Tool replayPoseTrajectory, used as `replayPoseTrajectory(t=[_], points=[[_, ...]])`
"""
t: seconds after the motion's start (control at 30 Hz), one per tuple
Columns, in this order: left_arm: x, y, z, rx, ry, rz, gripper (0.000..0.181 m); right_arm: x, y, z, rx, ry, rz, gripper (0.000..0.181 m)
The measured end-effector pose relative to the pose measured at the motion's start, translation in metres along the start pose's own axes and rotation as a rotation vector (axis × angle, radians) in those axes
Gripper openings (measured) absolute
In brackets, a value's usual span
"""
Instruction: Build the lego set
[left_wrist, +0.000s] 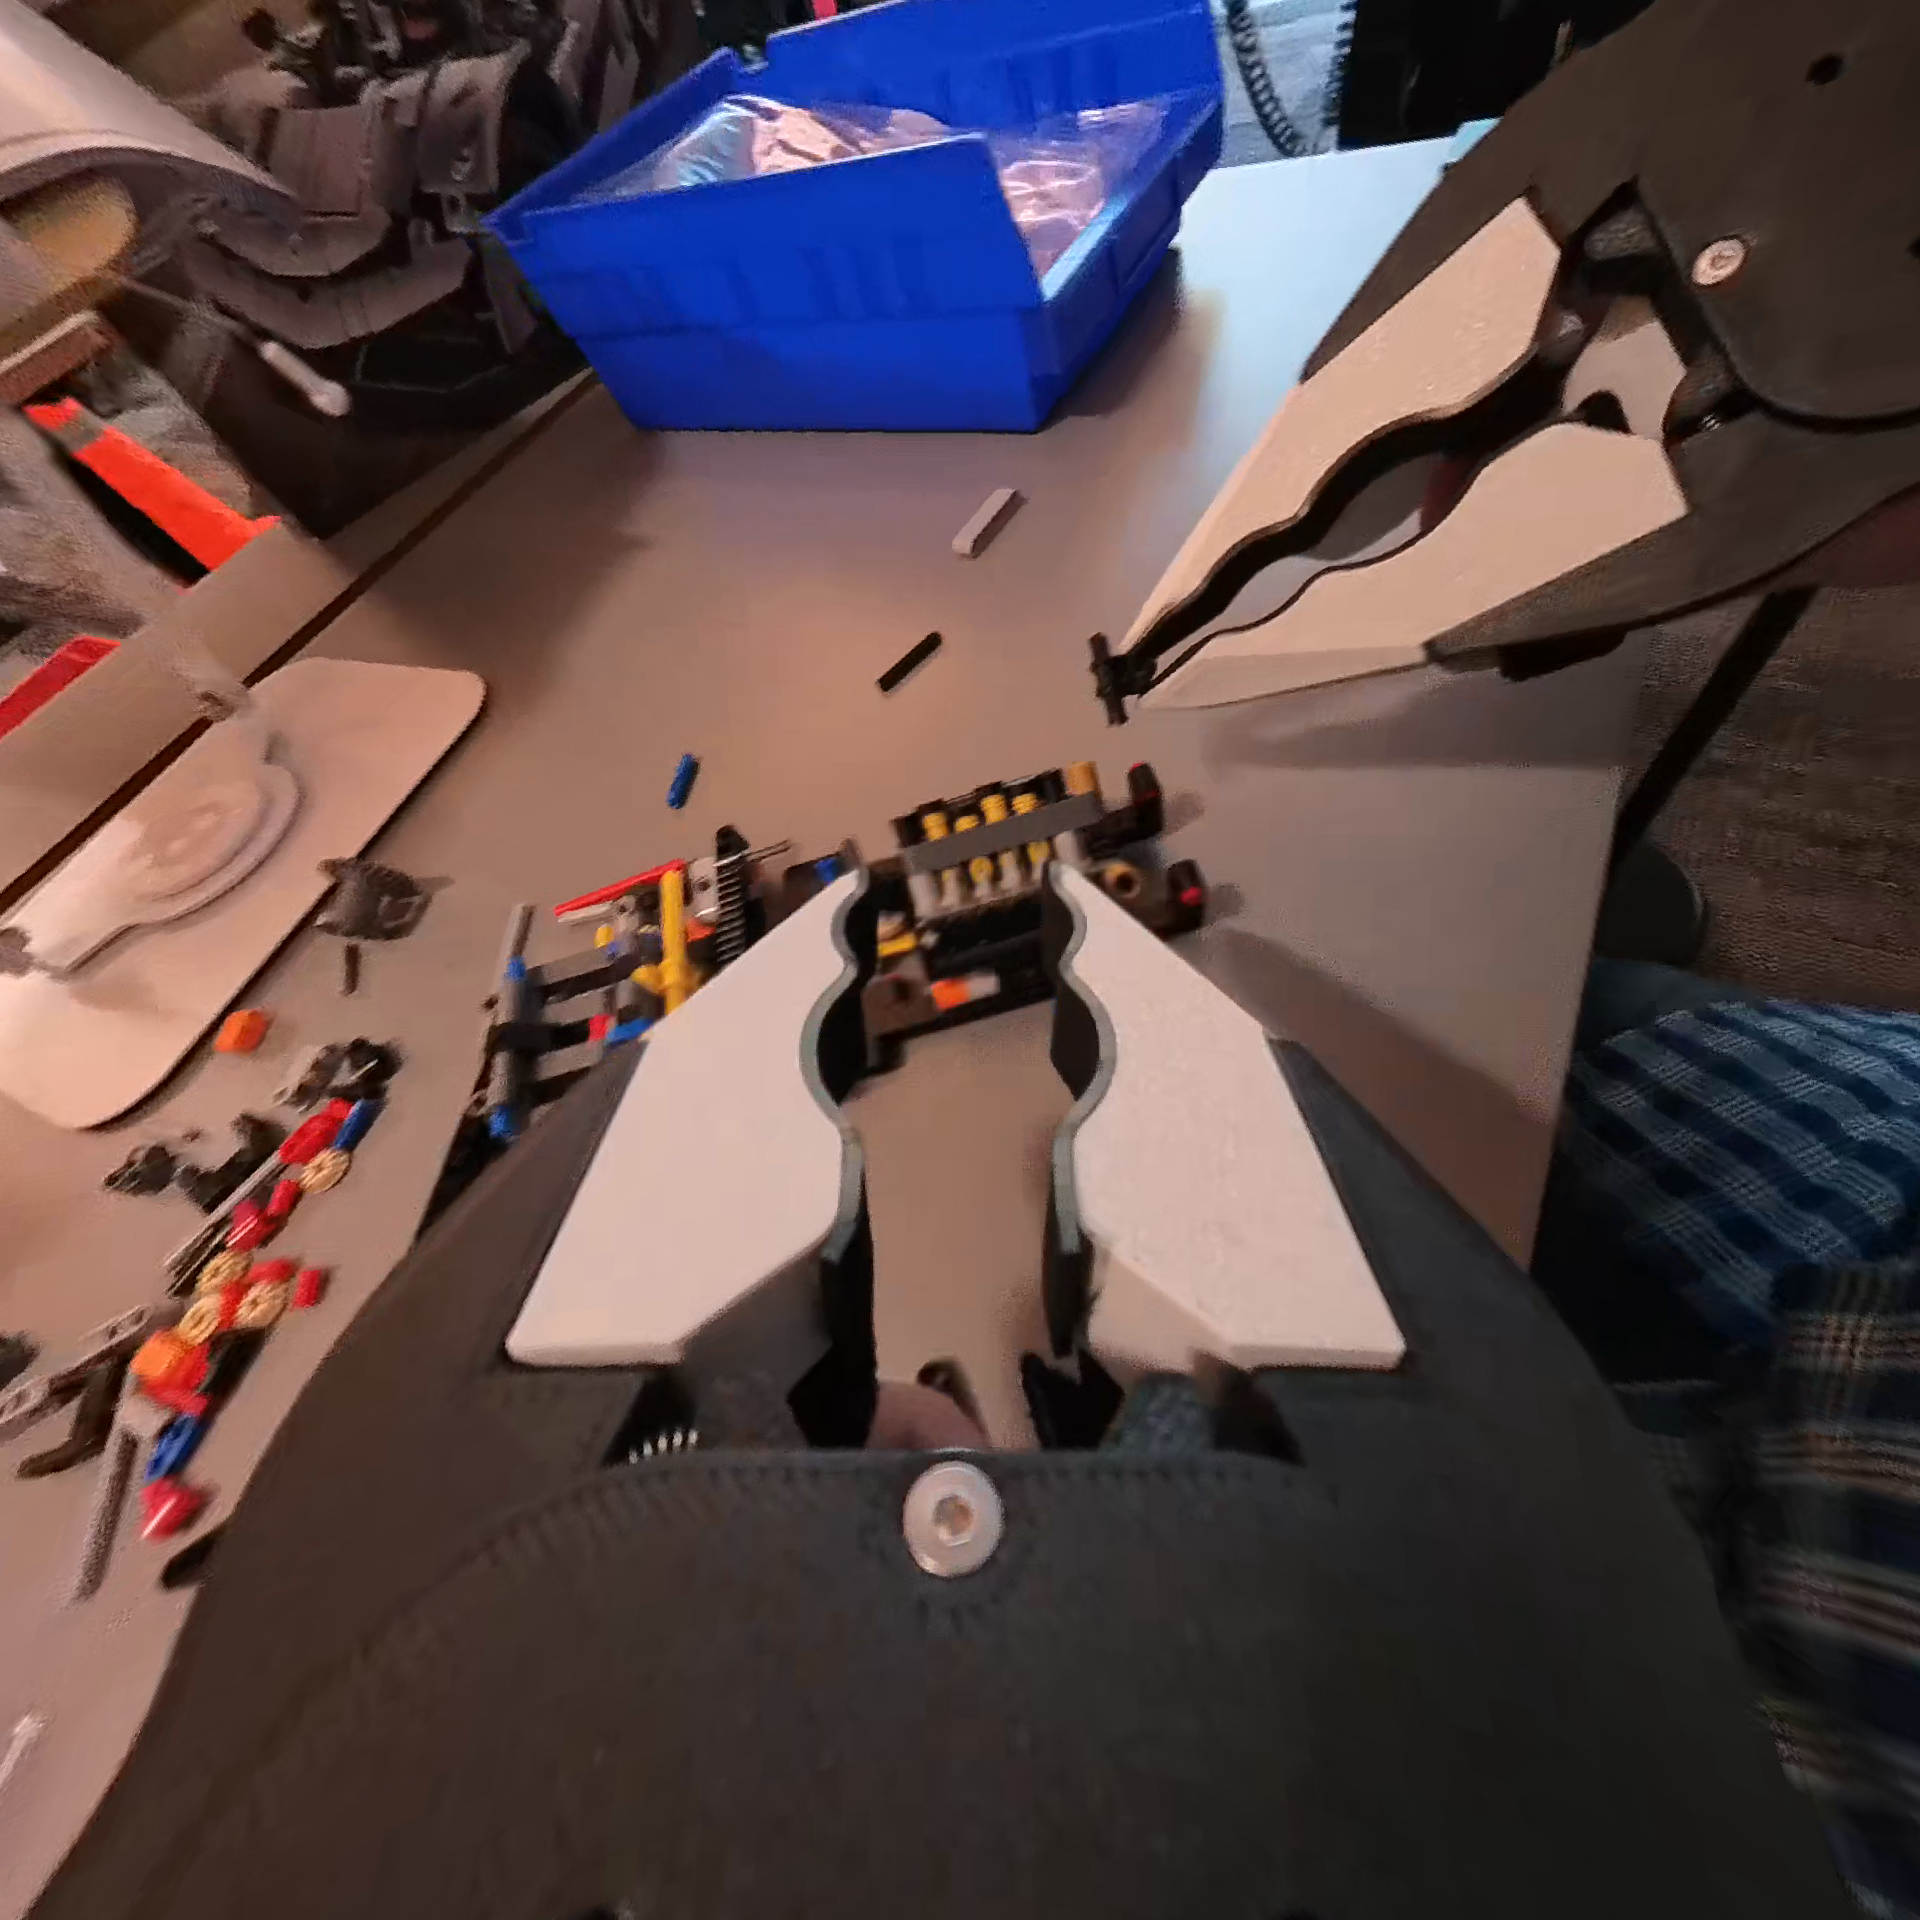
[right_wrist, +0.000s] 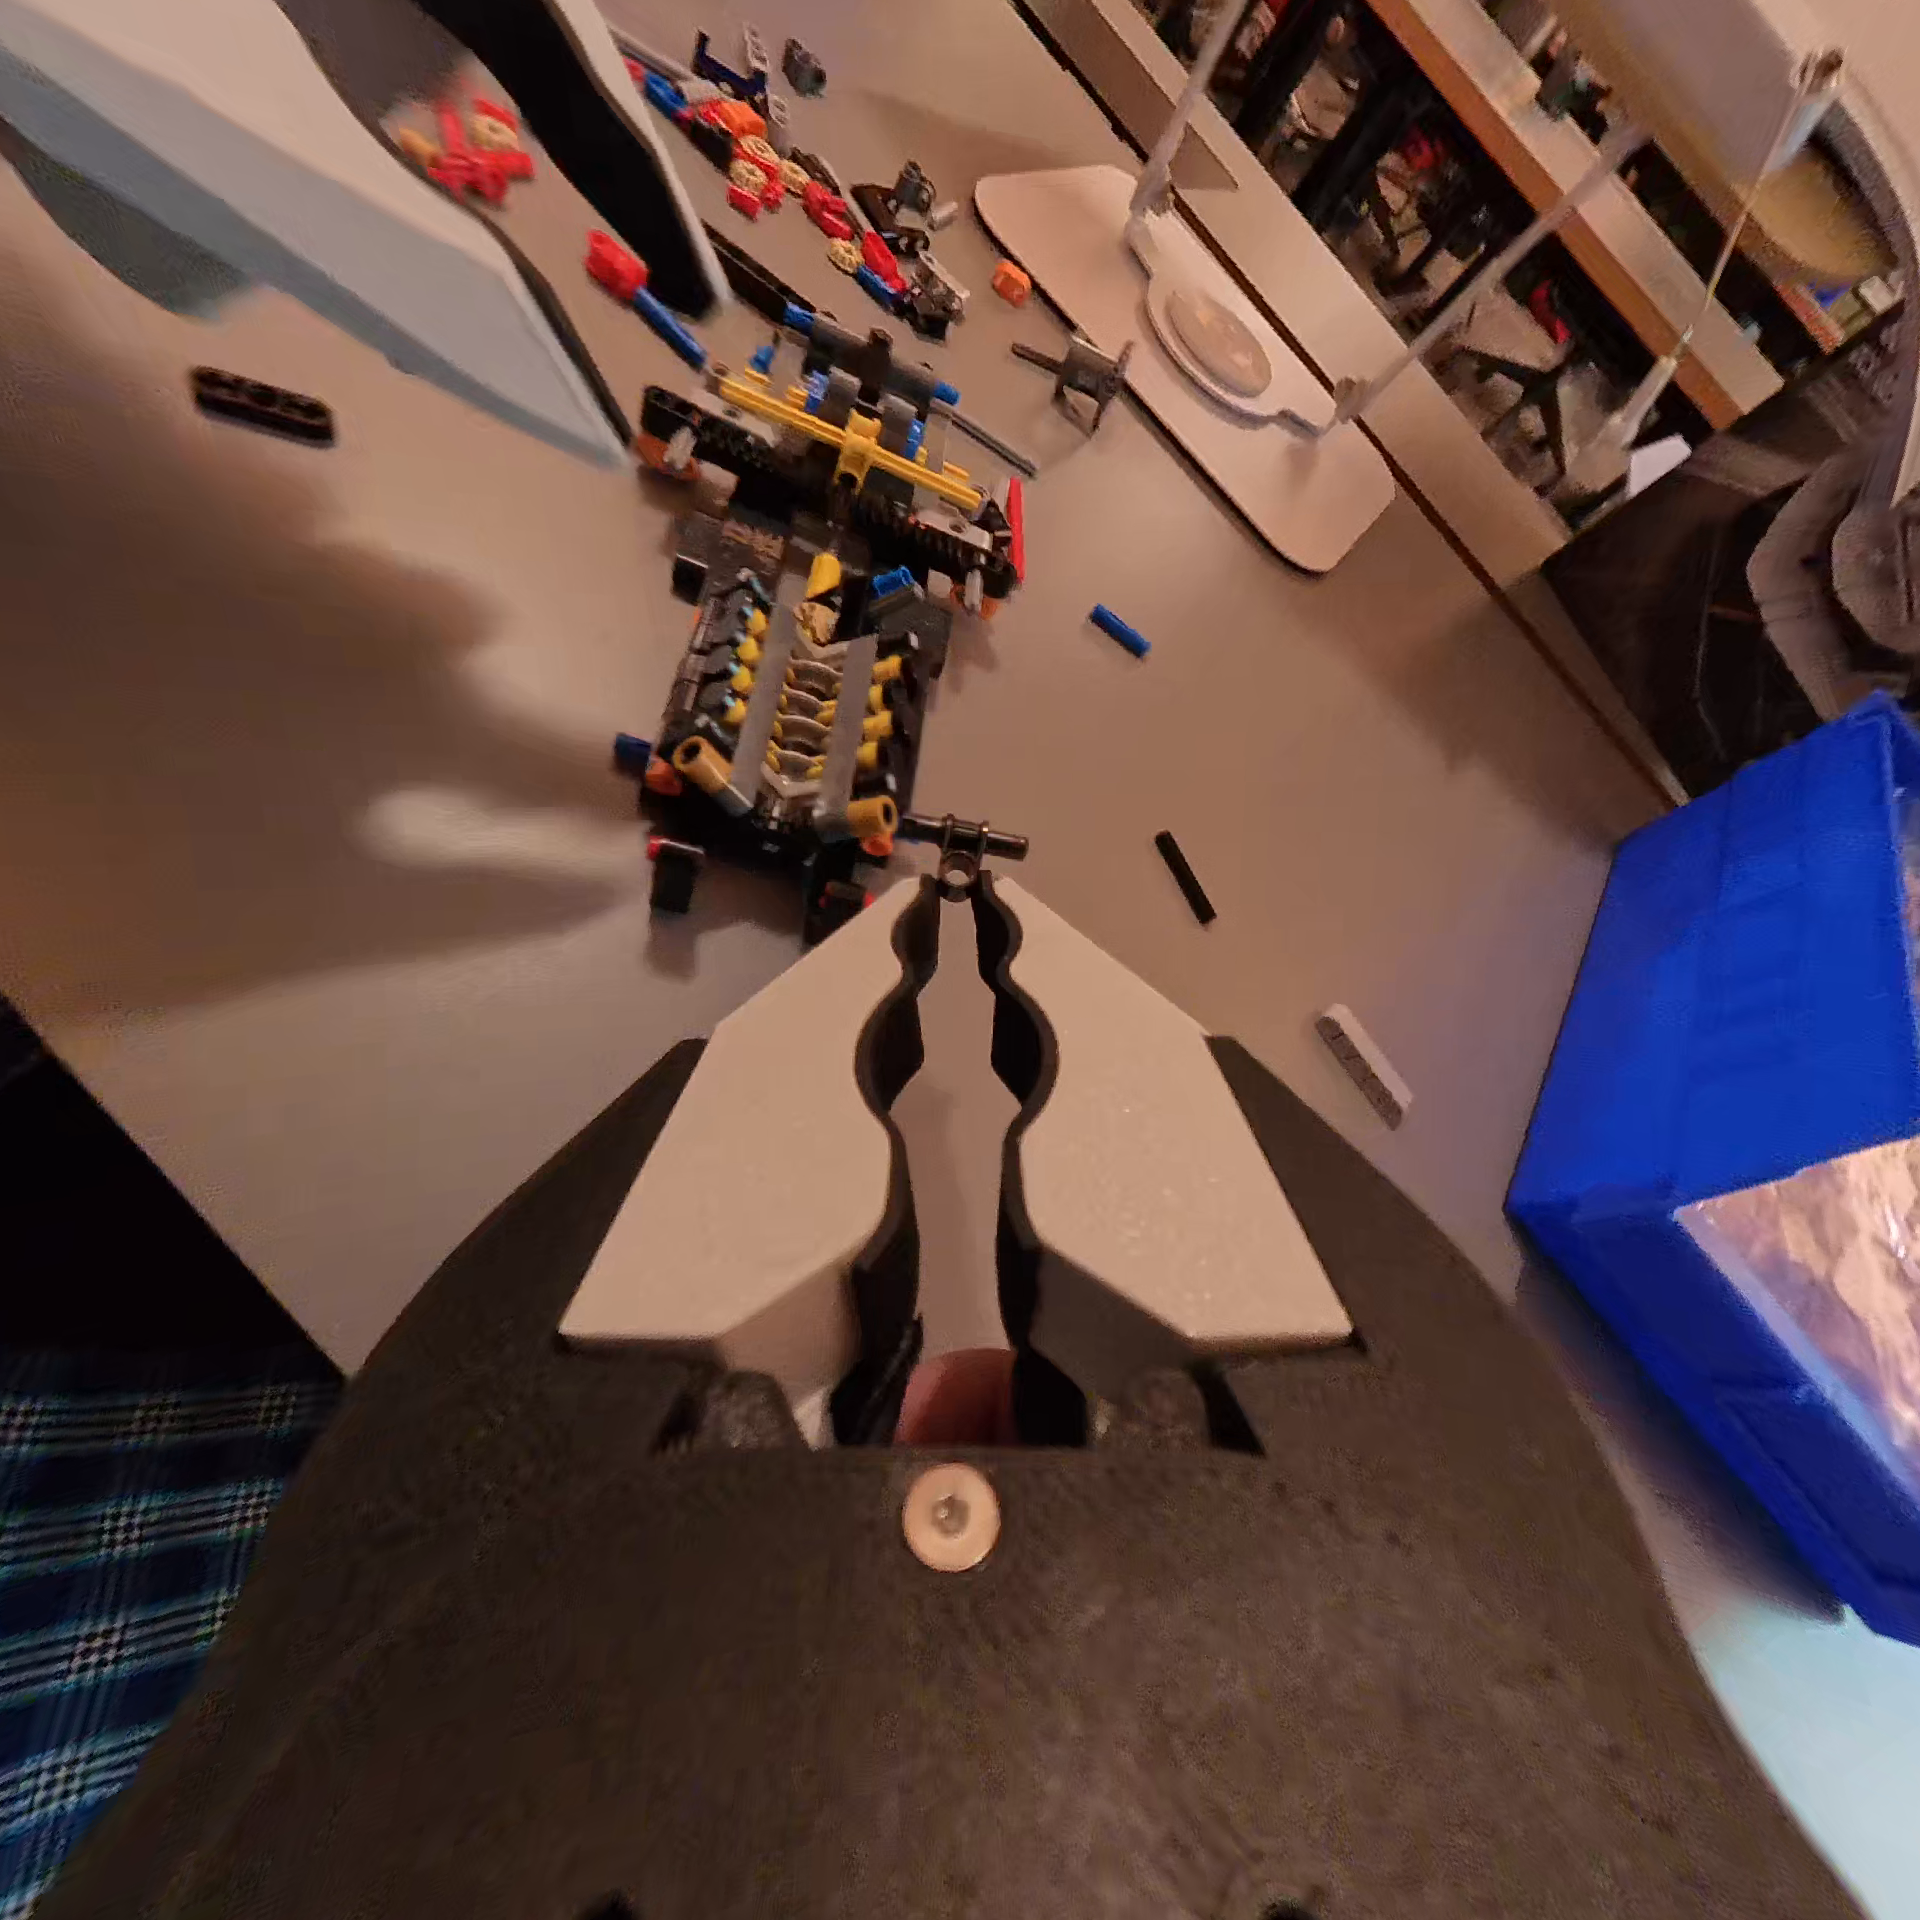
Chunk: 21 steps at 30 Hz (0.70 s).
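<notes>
**Right gripper pinches black connector; left open over the lego build**

Right gripper (right_wrist: 957, 881): tips nearly closed, clamped on a small black connector (right_wrist: 961, 847) w/ a cross pin through its top. The piece is held up off the table (right_wrist: 1299, 748), just beside the near end of the lego build (right_wrist: 800, 665). In left wrist view the same gripper (left_wrist: 1138, 675) comes in from the upper right, connector (left_wrist: 1110, 677) sticking out of its tips.

Left gripper (left_wrist: 956, 883): jaws spread wide, nothing between them. Its tips sit over the near edge of the build (left_wrist: 997, 883); can't tell if they touch it.

Build: black frame w/ yellow and grey parts, lying flat mid-table. Its far section carries a yellow axle (right_wrist: 847, 442) and a red strip (right_wrist: 1015, 525).

Loose bits on table:
- blue pin (right_wrist: 1120, 631), to the right of the build
- black rod (right_wrist: 1184, 878), near the connector
- grey beam (right_wrist: 1363, 1065), near the blue bin (right_wrist: 1714, 1039)
- black beam (right_wrist: 265, 407), on the left side, apart from the build
- pile of red, tan and blue parts (left_wrist: 239, 1278), left of the left gripper

Bin holds a clear plastic bag (left_wrist: 883, 135). A flat grey stand base (right_wrist: 1195, 343) lies beyond the build. Plaid sleeve (left_wrist: 1766, 1195) shows at the right edge of left wrist view.
</notes>
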<state>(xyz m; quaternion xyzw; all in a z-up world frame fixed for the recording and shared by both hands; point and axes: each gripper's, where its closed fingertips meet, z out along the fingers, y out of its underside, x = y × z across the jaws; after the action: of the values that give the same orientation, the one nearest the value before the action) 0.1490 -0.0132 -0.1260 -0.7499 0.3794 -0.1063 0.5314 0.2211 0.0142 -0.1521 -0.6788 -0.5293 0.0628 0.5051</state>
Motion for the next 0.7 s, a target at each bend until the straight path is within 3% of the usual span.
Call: replayPoseTrajectory(t=[0.3, 0.7], points=[[-0.056, 0.029, -0.032, 0.02, -0.086, -0.152, 0.03, 0.027, 0.021, 0.009, -0.05, 0.073, 0.19, 0.005], [-0.07, 0.042, -0.029, 0.032, -0.067, -0.205, 0.032, 0.04, 0.041, 0.02, -0.133, 0.132, 0.251, 0.005]])
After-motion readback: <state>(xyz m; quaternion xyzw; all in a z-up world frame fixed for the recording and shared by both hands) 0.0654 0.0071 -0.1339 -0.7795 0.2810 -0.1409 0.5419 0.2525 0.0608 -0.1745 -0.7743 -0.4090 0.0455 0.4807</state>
